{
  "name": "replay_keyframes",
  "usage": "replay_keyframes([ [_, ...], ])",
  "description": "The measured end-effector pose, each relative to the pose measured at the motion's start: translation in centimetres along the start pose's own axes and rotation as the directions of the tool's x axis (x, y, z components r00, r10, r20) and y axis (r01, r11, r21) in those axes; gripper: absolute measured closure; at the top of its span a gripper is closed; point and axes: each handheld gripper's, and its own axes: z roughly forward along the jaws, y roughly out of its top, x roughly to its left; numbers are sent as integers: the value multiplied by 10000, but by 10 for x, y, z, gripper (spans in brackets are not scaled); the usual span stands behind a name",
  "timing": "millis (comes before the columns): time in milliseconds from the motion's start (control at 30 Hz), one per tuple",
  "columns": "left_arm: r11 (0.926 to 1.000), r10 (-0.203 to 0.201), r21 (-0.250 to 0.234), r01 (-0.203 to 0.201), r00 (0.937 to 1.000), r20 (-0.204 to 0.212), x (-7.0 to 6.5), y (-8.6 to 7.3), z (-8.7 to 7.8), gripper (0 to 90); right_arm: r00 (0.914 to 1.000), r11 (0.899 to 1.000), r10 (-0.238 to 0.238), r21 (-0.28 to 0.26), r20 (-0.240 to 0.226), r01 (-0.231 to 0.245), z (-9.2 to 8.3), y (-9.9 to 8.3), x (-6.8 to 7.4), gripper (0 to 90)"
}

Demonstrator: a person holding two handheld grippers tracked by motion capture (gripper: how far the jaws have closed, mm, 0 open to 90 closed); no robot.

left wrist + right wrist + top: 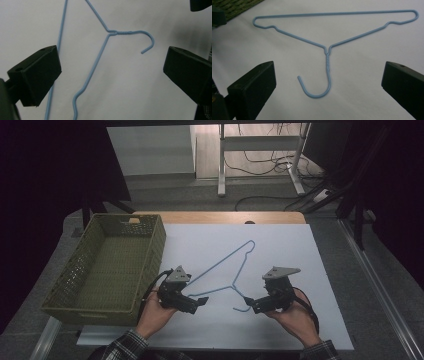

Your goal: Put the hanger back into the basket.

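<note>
Blue wire hanger (227, 270) lying flat on a white sheet (280, 250) spread over the counter (220, 217), hook end nearest the person, long straight bar running away toward the far side. Nothing lifted yet; hanger untouched by either tool.

Left gripper (200, 301) held in the left hand (152, 317) just beside the hanger's near shoulder, fingers (37, 75) spread wide with the shoulder wire and its small kink lying between them in the left gripper view. Right gripper (250, 304) held in the right hand (295, 320) close to the hook, fingers (254, 87) likewise wide apart, the hook curve centred between them in the right gripper view.

Judged as the very start of the work: both tools aimed, nothing gripped. Left to do, as it seems: closing on the thin wire, raising it, and perhaps moving it to the olive-green woven basket (85, 307), standing open and with nothing in it at the left edge of the sheet.

Surface smooth, pale and matte, wooden counter edge showing beyond the sheet. Room dim, dark drapes at both sides, grey floor, a white metal stand (222, 165) and loose cables (265, 162) at the back.
</note>
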Motion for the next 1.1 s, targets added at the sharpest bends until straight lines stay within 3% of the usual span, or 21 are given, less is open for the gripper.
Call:
replay_keyframes([
  [200, 10000, 27, -4, -27, 10000, 54, 6, 3, 13, 15, 9996, 9991, -233, 347, 162, 228, 19, 6, 2, 102],
  [400, 10000, 20, -4, -20, 10000, 89, 10, 8, 23, 17, 9978, 9975, -569, 446, 348, 553, 34, 10, -1, 297],
  [600, 10000, 38, 34, -39, 10000, 87, 13, 12, 32, 20, 9988, 9964, -368, 777, 309, 343, 50, 12, -7, 433],
  [867, 9998, 86, 189, -86, 10000, -7, 16, 11, 38, 21, 9977, 9852, -665, 1573, -117, 675, 77, 9, -11, 647],
  [1100, 9993, -52, 369, 50, 10000, 43, 20, 8, 40, 25, 9965, 9737, -808, 2117, -231, 838, 86, 3, -11, 750],
])
